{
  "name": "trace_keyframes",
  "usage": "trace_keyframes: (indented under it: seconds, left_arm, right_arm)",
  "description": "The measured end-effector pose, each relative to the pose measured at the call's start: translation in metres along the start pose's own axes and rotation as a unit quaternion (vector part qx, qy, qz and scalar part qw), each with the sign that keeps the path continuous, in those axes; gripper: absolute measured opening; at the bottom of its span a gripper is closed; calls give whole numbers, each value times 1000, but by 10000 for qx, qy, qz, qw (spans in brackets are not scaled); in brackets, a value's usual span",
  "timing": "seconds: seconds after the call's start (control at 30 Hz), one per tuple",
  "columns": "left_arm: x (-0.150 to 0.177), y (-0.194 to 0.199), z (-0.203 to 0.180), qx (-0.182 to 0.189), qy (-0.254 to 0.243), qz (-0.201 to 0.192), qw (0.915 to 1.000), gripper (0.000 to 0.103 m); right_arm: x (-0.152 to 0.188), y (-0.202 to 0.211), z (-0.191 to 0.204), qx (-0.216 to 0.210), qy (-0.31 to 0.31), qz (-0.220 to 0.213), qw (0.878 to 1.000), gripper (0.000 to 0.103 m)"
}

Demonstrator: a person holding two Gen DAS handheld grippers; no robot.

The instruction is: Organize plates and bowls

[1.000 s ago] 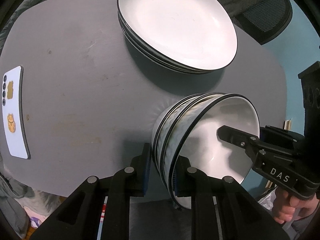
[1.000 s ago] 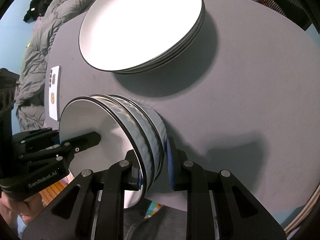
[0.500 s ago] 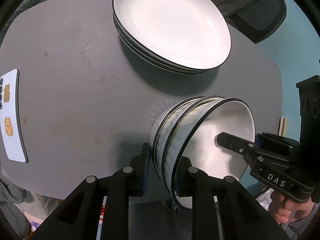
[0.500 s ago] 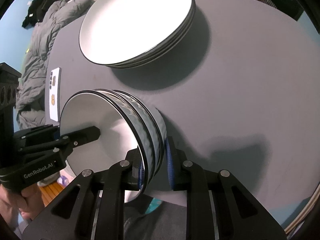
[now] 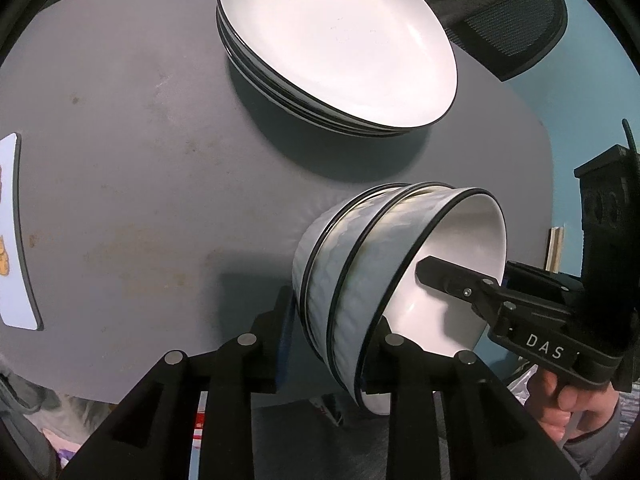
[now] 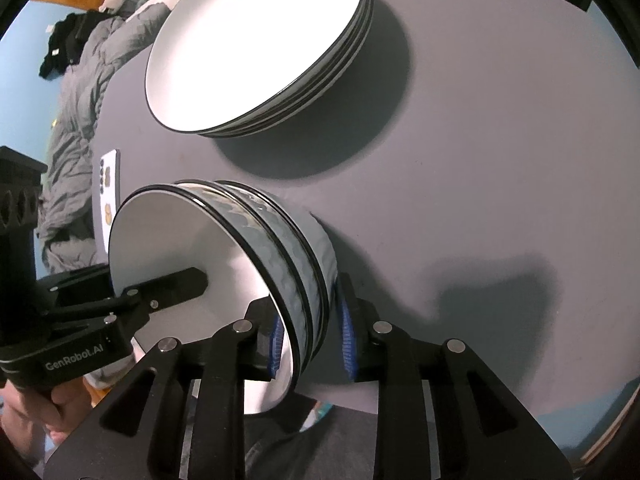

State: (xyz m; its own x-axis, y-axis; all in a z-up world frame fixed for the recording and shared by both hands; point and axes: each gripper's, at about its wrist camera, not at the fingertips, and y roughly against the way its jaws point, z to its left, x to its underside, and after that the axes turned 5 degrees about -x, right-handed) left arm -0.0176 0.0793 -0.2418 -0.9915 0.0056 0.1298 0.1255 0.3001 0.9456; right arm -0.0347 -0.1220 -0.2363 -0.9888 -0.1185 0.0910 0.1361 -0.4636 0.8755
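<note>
A nested stack of white bowls with black rims (image 5: pixel 360 264) is held off the grey table (image 5: pixel 140 160), tilted on its side. My left gripper (image 5: pixel 328 336) is shut on the stack's near rim, one finger inside and one outside. My right gripper (image 6: pixel 308 332) is shut on the opposite rim (image 6: pixel 288 268). Each gripper shows in the other's view, the right one in the left wrist view (image 5: pixel 500 304) and the left one in the right wrist view (image 6: pixel 132 296). A stack of white plates with black rims (image 5: pixel 336 40) stands on the table beyond, also in the right wrist view (image 6: pixel 256 44).
A white phone (image 5: pixel 12 240) lies near the table's left edge, also in the right wrist view (image 6: pixel 108 196). A black mesh chair (image 5: pixel 516 20) stands behind the table. Grey bedding (image 6: pixel 76 112) lies beyond the table.
Both grippers have lifted the bowl stack slightly and carried it a little toward the plates. The grips have not changed.
</note>
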Motion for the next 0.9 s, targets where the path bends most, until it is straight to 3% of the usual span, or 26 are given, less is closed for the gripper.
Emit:
trace_keyframes:
  seconds: [0.17,0.33,0.5,0.9]
  left_arm:
    - [3,3,-3,-135,-85,-70,9998,23]
    - [4,6,-5,-325,-177,-21,9993,23]
    - [6,14,-1,-267,-143,22,9995,23]
    - [-15,65,1,-216,-107,-345,9991,23]
  right_arm:
    - [2,2,1,154,79,-83,9998,21]
    - [4,2,0,52,-41,-50,10000,19]
    - [5,9,9,77,1,-140,9999,18]
    - [-14,40,35,-11,70,-301,9995,18]
